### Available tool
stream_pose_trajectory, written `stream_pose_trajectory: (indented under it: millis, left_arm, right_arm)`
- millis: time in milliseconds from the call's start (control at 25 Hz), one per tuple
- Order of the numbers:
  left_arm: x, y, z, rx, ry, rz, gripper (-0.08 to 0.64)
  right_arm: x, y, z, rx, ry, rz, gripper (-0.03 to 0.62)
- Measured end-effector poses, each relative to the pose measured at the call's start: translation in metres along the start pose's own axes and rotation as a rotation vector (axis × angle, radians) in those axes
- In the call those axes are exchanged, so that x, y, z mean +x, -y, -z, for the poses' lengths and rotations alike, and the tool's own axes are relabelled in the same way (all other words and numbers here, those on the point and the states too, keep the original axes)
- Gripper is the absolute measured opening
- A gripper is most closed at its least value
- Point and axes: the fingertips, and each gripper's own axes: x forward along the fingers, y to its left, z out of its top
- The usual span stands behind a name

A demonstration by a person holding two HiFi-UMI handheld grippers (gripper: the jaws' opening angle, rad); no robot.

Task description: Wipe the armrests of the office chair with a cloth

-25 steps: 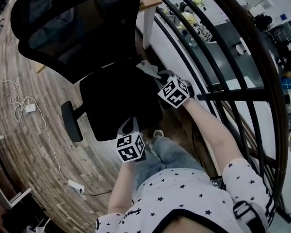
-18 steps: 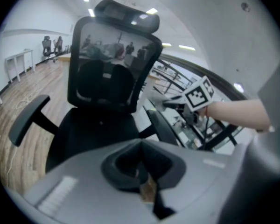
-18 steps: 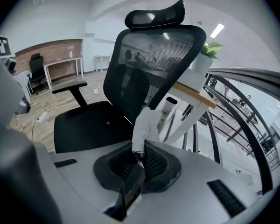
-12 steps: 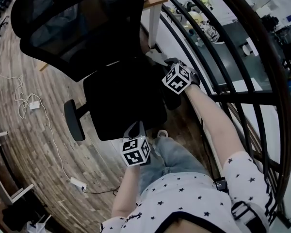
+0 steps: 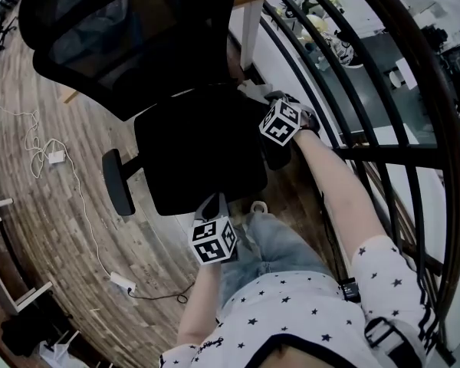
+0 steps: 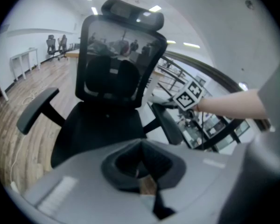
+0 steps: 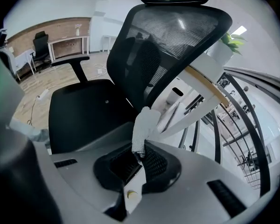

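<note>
— Moved since a second ago?
— Right hand-held gripper (image 5: 265, 100): it has travelled along the railing-side armrest (image 5: 277, 156) toward the backrest (image 5: 123, 37). Left hand-held gripper (image 5: 212, 205): barely shifted.

— Right hand-held gripper, state?
— Jaws closed on one item, a pale cloth (image 7: 143, 124), pinched by its lower end, with the rest standing up beyond the tips.

— Cloth, location?
— At the rear end of that armrest (image 6: 171, 126), beside the seat (image 5: 199, 148). I cannot tell whether it is touching.

— Left hand-held gripper?
— Jaws together, nothing held (image 6: 143, 166). It hovers off the seat's front edge, above the person's knee (image 5: 268, 240), pointing at the office chair (image 6: 107, 111).

— Surroundings?
— Opposite armrest (image 5: 117, 182), well apart from both. Wooden floor (image 5: 54, 228) with a white cable (image 5: 77, 205). Dark railing (image 5: 368, 152) on the right.
</note>
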Motion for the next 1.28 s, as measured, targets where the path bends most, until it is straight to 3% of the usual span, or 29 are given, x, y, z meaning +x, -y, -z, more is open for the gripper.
stream_pose_trajectory:
  millis: [240,640,1280]
  left_arm:
    - [-0.003,0.0,0.003,-0.001,0.002,-0.008,0.003]
    - [-0.011,0.007,0.016,-0.031,0.019,-0.036,0.003]
    - [-0.04,0.023,0.035,-0.048,-0.002,-0.037,0.003]
  right_arm:
    - [0.006,-0.013,0.011,-0.127,-0.053,-0.018,0.028]
    - [0.005,-0.016,0.015,-0.128,-0.057,-0.043,0.028]
    - [-0.018,-0.055,0.033,-0.142,-0.086,-0.109,0.028]
